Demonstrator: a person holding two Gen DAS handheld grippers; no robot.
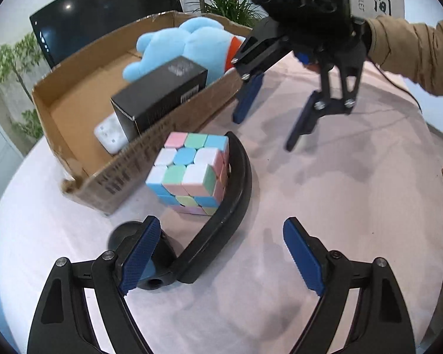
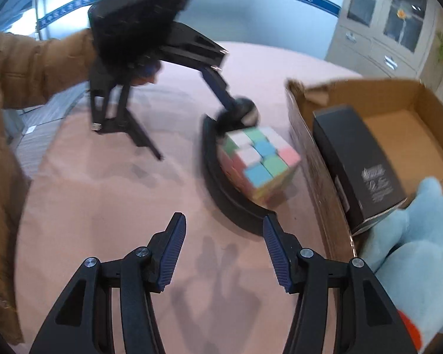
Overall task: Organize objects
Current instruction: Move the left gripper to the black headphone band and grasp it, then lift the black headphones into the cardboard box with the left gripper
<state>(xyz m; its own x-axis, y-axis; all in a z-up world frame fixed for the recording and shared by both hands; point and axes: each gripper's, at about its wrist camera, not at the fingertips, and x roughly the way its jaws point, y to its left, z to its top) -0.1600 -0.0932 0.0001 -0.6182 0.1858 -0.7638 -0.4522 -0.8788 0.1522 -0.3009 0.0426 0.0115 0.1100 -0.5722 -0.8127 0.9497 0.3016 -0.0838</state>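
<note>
My left gripper (image 1: 221,253) and right gripper (image 2: 224,250) both hang spread and empty; the pastel cube (image 1: 192,171) sits on the cloth against the cardboard box (image 1: 109,183); light, rigid, slick, best pinched across opposite flat faces.

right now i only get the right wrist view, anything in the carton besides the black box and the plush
Observer: Yes, a white item lies on the carton floor, partly tucked under the black box. I cannot tell what it is.
Operator: is the left gripper on the headphones yet
Observer: The left gripper is open. One finger sits over the earcup, and the headband end lies between the fingers.
</note>
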